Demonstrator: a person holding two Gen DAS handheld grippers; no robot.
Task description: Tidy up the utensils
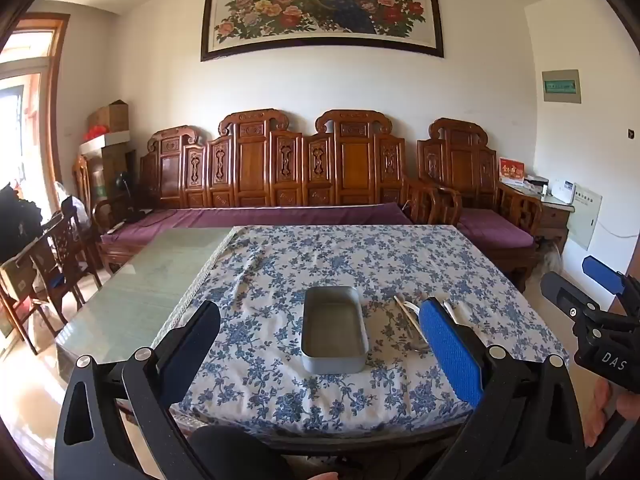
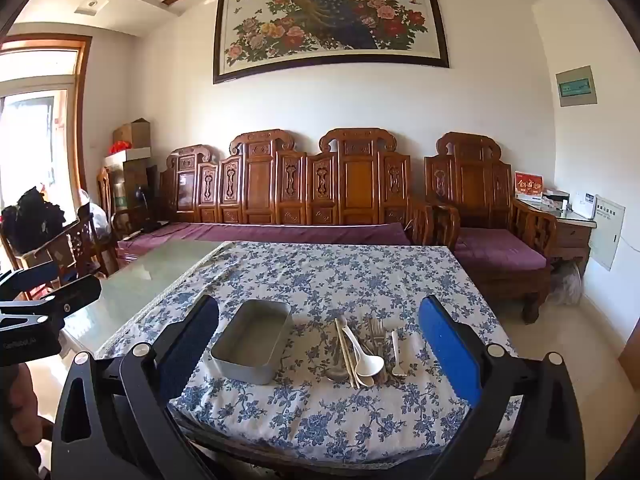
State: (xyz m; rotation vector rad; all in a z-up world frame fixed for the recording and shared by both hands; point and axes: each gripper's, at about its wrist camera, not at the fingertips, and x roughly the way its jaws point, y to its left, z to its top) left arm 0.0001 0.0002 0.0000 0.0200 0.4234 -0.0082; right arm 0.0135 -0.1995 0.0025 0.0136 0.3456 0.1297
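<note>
Both claws, left (image 1: 320,344) and right (image 2: 320,344), hang spread and empty over the desk (image 2: 360,280); utensils (image 2: 366,350) lie beside the tin (image 2: 252,348).

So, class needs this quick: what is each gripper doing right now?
Left gripper: open, holding nothing.
Right gripper: open, holding nothing.

The tin (image 2: 251,347) stands on the cloth (image 2: 360,276) that covers the right part of the surface (image 2: 152,276). Just right of the tin lie the utensils in a loose row: chopsticks (image 2: 345,350), a spoon (image 2: 362,354), forks (image 2: 376,334), then a small spoon (image 2: 396,354) farthest right. Behind the tin, past the surface's far edge, runs the bench (image 2: 280,232), and above the bench hangs the painting (image 2: 332,20).
</note>
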